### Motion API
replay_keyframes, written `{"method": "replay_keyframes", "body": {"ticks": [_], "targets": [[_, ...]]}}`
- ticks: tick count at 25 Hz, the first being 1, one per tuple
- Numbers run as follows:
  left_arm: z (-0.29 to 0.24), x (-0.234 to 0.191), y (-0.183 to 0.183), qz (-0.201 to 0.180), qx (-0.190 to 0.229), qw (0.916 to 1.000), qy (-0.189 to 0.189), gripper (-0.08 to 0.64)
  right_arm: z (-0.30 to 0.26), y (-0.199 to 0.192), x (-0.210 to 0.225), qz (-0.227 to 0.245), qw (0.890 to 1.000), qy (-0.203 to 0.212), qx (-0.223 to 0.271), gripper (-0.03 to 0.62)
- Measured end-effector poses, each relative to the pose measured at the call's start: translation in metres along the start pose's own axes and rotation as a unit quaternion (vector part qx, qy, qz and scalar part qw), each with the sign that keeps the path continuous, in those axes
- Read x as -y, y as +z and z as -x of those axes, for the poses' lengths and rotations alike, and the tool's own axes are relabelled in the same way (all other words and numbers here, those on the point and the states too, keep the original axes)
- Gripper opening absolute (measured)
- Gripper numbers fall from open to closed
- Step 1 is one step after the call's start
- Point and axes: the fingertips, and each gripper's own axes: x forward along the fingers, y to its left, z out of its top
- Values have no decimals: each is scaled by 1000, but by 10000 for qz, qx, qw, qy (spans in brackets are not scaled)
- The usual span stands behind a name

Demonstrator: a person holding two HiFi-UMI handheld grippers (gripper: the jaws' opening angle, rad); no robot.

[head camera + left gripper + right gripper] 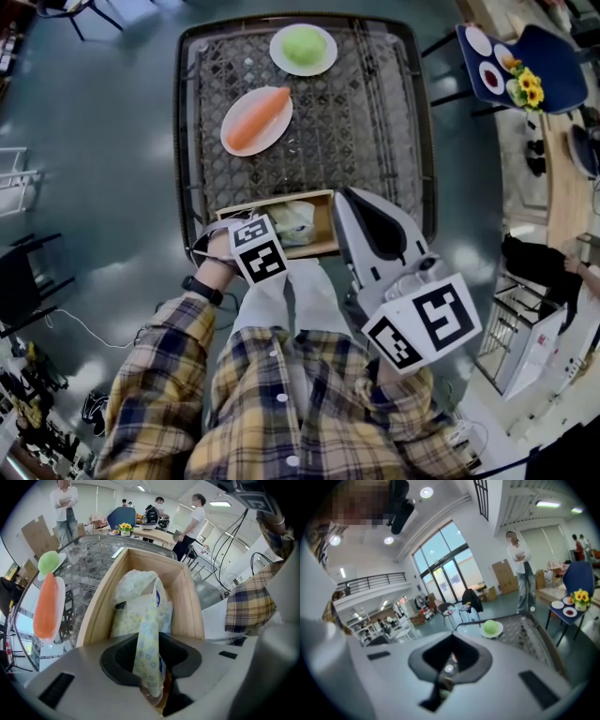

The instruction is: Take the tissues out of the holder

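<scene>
The tissue pack (pixel 140 606) is lying inside the open wooden holder (pixel 101 606), which is sitting at the near edge of the worktop (pixel 375 122). A long flap of the pack's flower-printed plastic wrap is rising out of the box towards the camera. The left tongs (pixel 151 667) are pointing steeply down over the holder's near-left end and are pinching that flap, so they are narrow and holding the pack by its wrapper. The pack is looking light, soft and crumpled, and the film is likely slippery. A hold on the loose flap alone may be stretching or tearing it, or letting it slide out. A lower bite across the bulk of the pack would probably be safer, and the light holder may be wanting to lift with it. The right tongs (pixel 449 665) are hanging just right of the holder, drawn together with nothing between them. Farther off, a carrot on a plate (pixel 256 120) is lying mid-worktop, and a green ball on a plate (pixel 303 49) is sitting at the far edge.
</scene>
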Motion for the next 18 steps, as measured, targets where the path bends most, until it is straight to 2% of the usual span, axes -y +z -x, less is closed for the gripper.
{"method": "replay_keyframes", "body": {"ticks": [5,18], "targets": [[1,3,1,77,61,9998,-178,63,1,-1,-1,-1,10000,7,14,9],[9,9,1,-35,199,9996,-194,38,2,4,-4,61,10000,-13,43,9]]}}
